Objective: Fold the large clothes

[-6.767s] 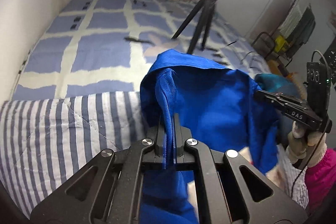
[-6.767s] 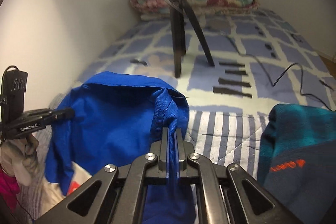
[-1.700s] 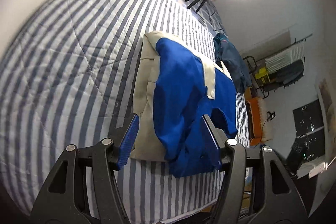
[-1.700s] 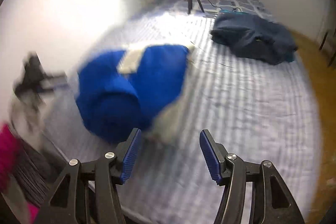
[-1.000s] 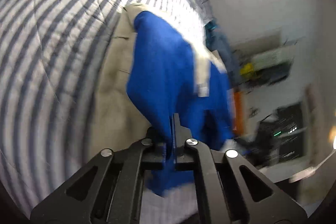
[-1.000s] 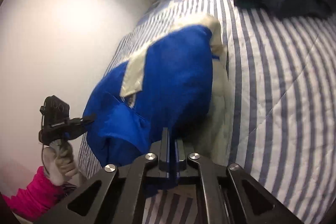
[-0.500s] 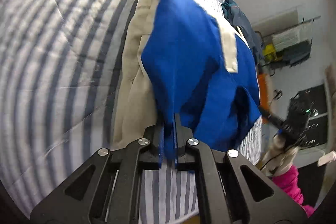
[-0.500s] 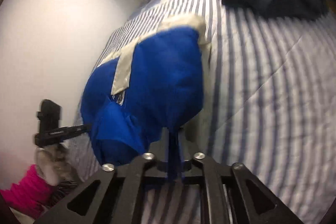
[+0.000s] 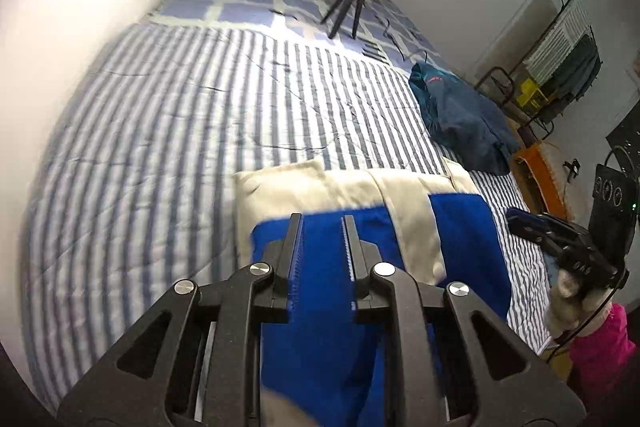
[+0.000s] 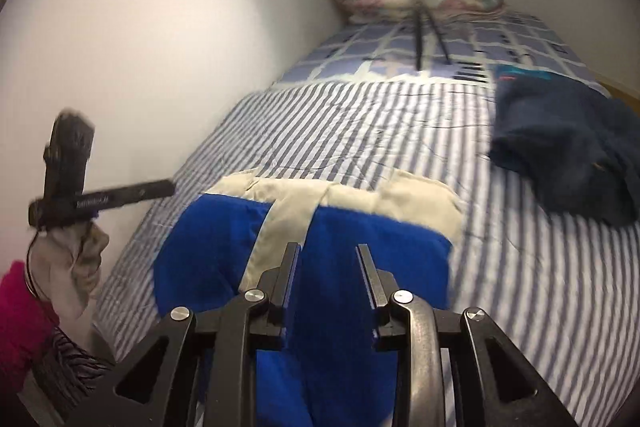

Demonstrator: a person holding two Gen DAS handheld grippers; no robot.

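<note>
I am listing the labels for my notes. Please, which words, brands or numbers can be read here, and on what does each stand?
No text reads clearly.
Left gripper, side: white brand print, blurred.
Right gripper, side: white letters, too small.
Dark blue garment: small red logo, unreadable.
Black box above the right gripper: round marks, no legible digits.
Both grippers' jaws are opening, with no cloth pinched between them.

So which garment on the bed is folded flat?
The blue and cream one under the tools; the dark navy one lies crumpled near the bed's edge.
</note>
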